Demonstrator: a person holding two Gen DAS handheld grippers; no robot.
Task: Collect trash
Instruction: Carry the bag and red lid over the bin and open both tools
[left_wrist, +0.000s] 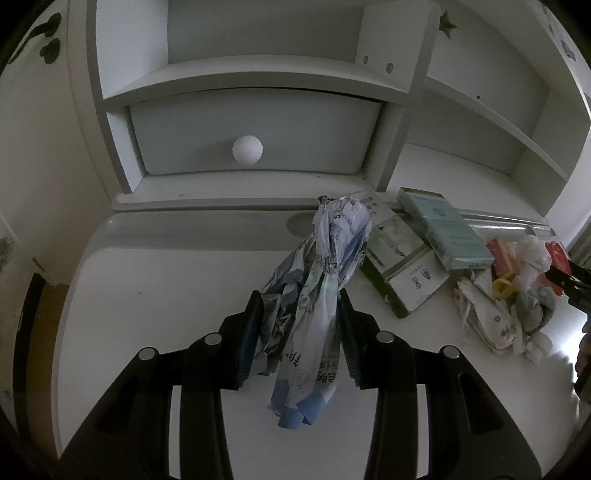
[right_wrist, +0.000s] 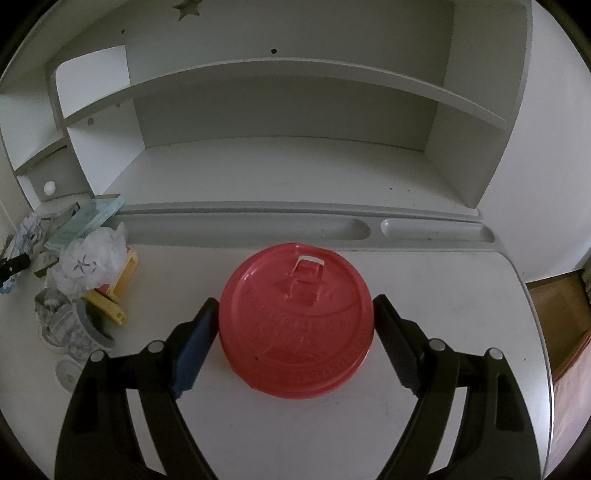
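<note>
My left gripper (left_wrist: 300, 299) is shut on a crumpled blue-and-white printed paper (left_wrist: 321, 295) and holds it over the white desk (left_wrist: 147, 295). My right gripper (right_wrist: 293, 306) is closed on a round red plastic lid (right_wrist: 295, 325), with both fingers against its rim above the desk (right_wrist: 443, 280). More trash lies in a heap on the desk: a crumpled white plastic bag (right_wrist: 88, 258), a yellow plastic piece (right_wrist: 110, 302) and patterned grey wrappers (right_wrist: 70, 325). The heap also shows at the right of the left wrist view (left_wrist: 517, 295).
Two books (left_wrist: 406, 266) lie near the desk's back edge, a teal one (left_wrist: 447, 229) on top. A white hutch with shelves (right_wrist: 280, 96) and a drawer with a round knob (left_wrist: 246, 149) stands behind. A pen tray groove (right_wrist: 436, 230) runs along the back.
</note>
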